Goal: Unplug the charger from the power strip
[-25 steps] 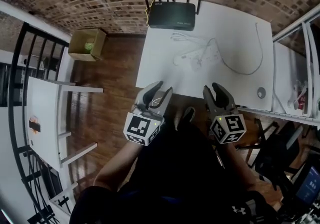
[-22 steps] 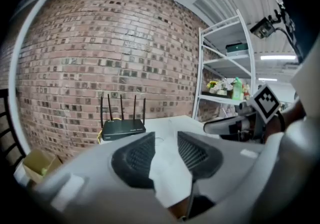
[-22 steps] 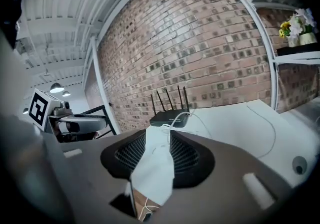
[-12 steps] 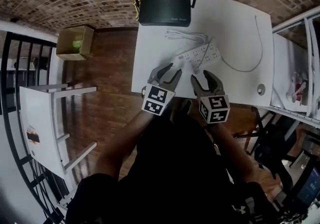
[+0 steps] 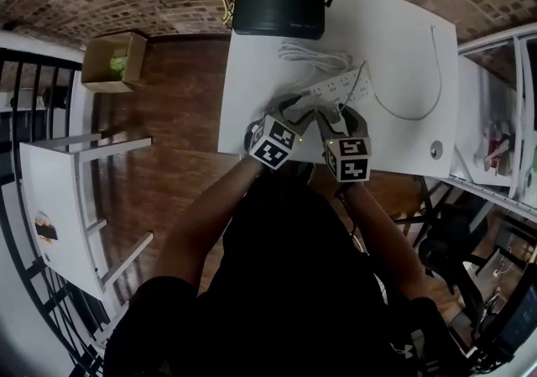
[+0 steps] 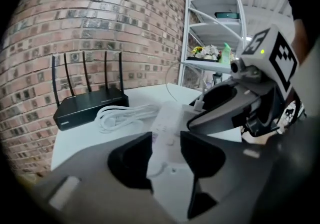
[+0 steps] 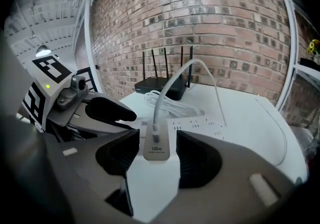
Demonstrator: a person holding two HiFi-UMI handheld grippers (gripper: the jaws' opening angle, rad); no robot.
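My L gripper (image 6: 165, 157) jaws opening, power strip (image 6: 166, 120) end btwn them. R gripper (image 7: 156, 158) opening round charger (image 7: 155, 144), upright on strip, table (image 5: 403, 56). Head view: grippers hide charger.

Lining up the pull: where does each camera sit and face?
Head view: head-mounted, steeply down at table; both arms, left claw, right claw show.
Left gripper view: on left claw, toward router; its opening jaws straddle the power strip.
Right gripper view: on right claw, toward router; its opening jaws flank the charger.
Shared: router, power strip.
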